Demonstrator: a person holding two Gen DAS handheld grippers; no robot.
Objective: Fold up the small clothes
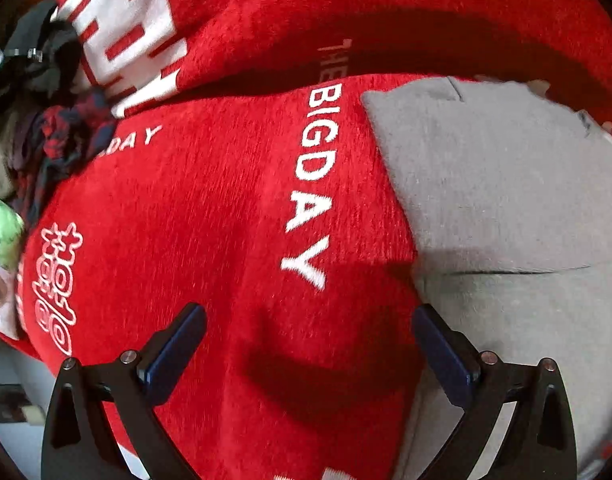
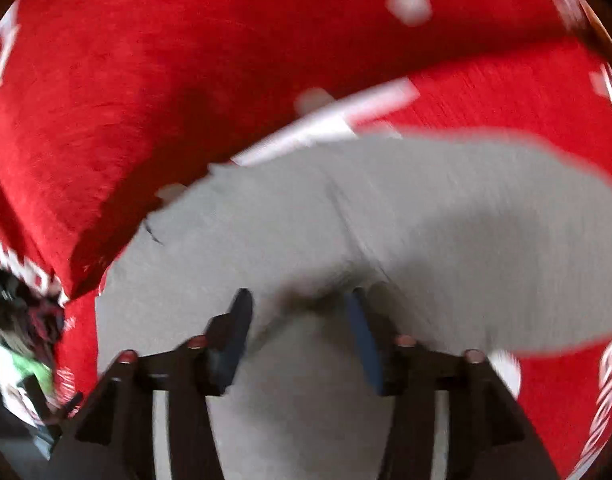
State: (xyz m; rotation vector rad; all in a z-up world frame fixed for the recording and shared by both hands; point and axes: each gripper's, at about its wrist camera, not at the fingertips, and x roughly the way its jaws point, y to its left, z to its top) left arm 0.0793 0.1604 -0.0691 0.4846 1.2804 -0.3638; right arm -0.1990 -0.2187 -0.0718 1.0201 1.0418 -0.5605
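Grey garment (image 1: 506, 184) lies spread on a red cloth (image 1: 209, 208) printed with white letters, and in the left wrist view it sits off to the right of the left tool (image 1: 310, 312), with its near left edge running away from the camera, roughly along the line of the right finger (image 1: 442, 348). That tool hangs with its 2 fingers spread wide and nothing between them, mostly over bare red cloth, so it would have to shift right to meet the grey edge. A fold line crosses the garment a little ahead of the right finger. At the far left of this view a heap of other clothes (image 1: 53, 140), dark and checked, lies well apart from the grey piece. In the right wrist view, which is blurred, the grey garment (image 2: 386, 216) fills the middle and stretches left to right across the frame, directly ahead of and beneath the right tool (image 2: 297, 304). Its 2 fingers stand partly apart with a puckered ridge of grey fabric between them, but whether they pinch it I cannot tell. My judgement is that the right tool is the nearer 1 and better placed for the next fold.
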